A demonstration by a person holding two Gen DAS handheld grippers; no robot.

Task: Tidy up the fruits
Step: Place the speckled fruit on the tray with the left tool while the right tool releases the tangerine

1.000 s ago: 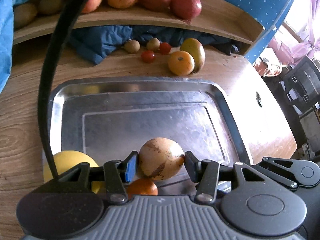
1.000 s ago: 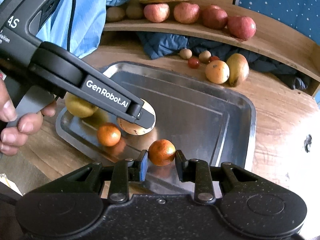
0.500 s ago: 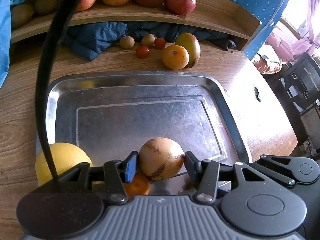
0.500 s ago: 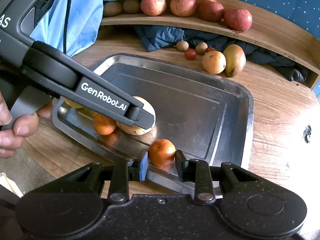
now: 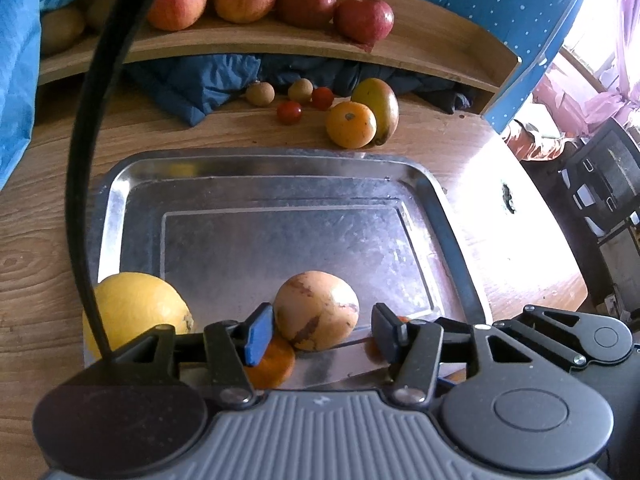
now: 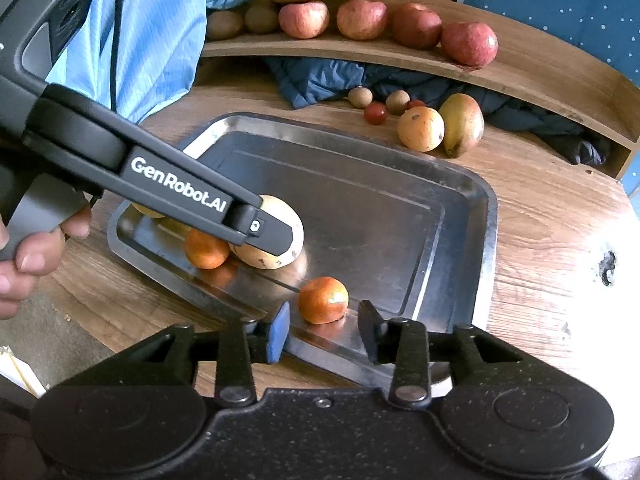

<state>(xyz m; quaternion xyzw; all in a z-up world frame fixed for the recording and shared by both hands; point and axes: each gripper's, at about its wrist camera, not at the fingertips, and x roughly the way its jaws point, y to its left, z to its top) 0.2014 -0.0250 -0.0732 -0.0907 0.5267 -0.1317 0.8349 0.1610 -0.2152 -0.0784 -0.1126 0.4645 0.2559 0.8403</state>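
Grippers over near edge of a steel tray (image 6: 460, 216) on a wooden table (image 6: 540, 240). Right gripper (image 6: 323, 330) nearest, jaws opening, a small reddish-orange tangerine (image 6: 323, 300) between them on the tray's near rim, a clear gap to each pad, not gripped. Left gripper (image 5: 323, 330) likewise opening, jaws about half spread around a tan, brown-blotched round fruit (image 5: 316, 310) resting on the tray floor; left pad very close to its skin, right pad clearly apart. Seen from the right wrist view, held in a person's hand (image 6: 24, 256), finger crossing in front of that fruit. Just left of it, a second tangerine (image 6: 206, 250), touching or nearly so. Further left, in the tray's corner, a large yellow citrus (image 5: 134, 312). Rest of tray bare metal. Beyond the tray, on the table: an orange (image 5: 351, 125) beside a yellow-green mango (image 5: 380, 106), two small red fruits and two small brown ones. Farthest, a curved wooden shelf (image 6: 540, 76) with four red apples (image 6: 470, 44) in a row.
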